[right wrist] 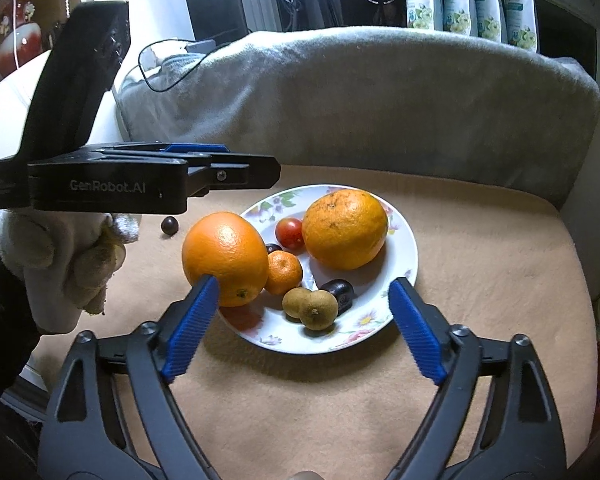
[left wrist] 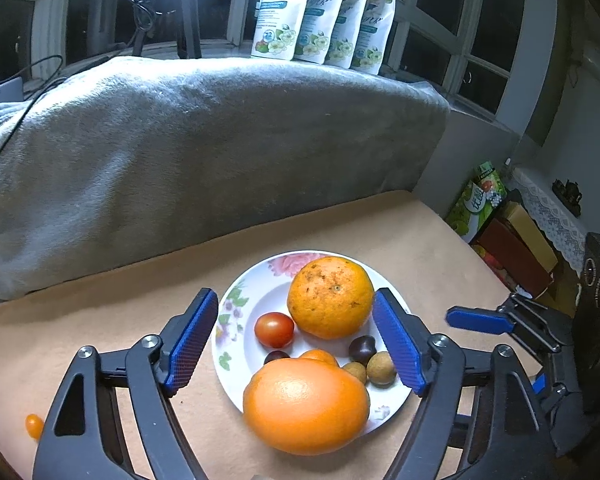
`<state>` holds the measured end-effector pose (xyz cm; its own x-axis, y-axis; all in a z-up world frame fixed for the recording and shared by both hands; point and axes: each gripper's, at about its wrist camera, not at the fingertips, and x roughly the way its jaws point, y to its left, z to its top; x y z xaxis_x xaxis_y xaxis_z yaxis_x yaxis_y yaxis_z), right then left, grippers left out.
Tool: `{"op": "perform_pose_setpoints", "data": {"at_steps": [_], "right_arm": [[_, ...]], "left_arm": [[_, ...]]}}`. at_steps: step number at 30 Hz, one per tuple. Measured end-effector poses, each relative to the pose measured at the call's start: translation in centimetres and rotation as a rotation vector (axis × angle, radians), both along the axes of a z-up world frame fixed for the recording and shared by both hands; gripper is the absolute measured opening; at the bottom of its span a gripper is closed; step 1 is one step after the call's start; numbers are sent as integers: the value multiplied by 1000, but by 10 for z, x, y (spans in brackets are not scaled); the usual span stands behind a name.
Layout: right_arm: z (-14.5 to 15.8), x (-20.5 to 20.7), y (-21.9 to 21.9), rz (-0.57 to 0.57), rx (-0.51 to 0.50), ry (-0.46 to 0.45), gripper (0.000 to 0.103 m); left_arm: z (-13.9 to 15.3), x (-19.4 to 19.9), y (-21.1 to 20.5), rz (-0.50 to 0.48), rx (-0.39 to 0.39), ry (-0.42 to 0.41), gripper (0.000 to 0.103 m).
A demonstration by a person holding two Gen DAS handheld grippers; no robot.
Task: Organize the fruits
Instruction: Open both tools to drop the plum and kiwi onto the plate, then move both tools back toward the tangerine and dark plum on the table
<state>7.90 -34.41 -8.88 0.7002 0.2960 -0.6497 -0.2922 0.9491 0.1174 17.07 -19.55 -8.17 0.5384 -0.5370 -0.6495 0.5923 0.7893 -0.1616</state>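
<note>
A flowered white plate [left wrist: 236, 320] [right wrist: 404, 248] on the tan cloth holds a rough orange [left wrist: 330, 298] [right wrist: 345, 229], a smooth orange [left wrist: 306, 406] [right wrist: 225, 258] on its rim, a cherry tomato [left wrist: 274, 330] [right wrist: 289, 233], a small tangerine [right wrist: 285, 272], two longans [right wrist: 310, 306] and dark grapes [left wrist: 362, 350]. My left gripper [left wrist: 296, 336] hangs open over the plate, pads clear of the fruit. My right gripper [right wrist: 304, 330] is open at the plate's near edge, with its left pad in front of the smooth orange. Neither holds anything.
One dark grape [right wrist: 169, 225] and a small orange tomato [left wrist: 34, 426] lie on the cloth off the plate. A grey blanket-covered backrest [left wrist: 220, 140] rises behind. A gloved hand [right wrist: 72, 264] holds the left gripper's body [right wrist: 140, 180]. Boxes [left wrist: 512, 240] stand beyond the right edge.
</note>
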Motion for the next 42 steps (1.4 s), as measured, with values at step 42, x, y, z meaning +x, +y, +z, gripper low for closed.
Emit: {"op": "perform_pose_setpoints", "data": {"at_steps": [42], "right_arm": [[34,-28,65,71,-37,-103,97]], "left_arm": [[33,-48,79,124,-37,-101,81]]}}
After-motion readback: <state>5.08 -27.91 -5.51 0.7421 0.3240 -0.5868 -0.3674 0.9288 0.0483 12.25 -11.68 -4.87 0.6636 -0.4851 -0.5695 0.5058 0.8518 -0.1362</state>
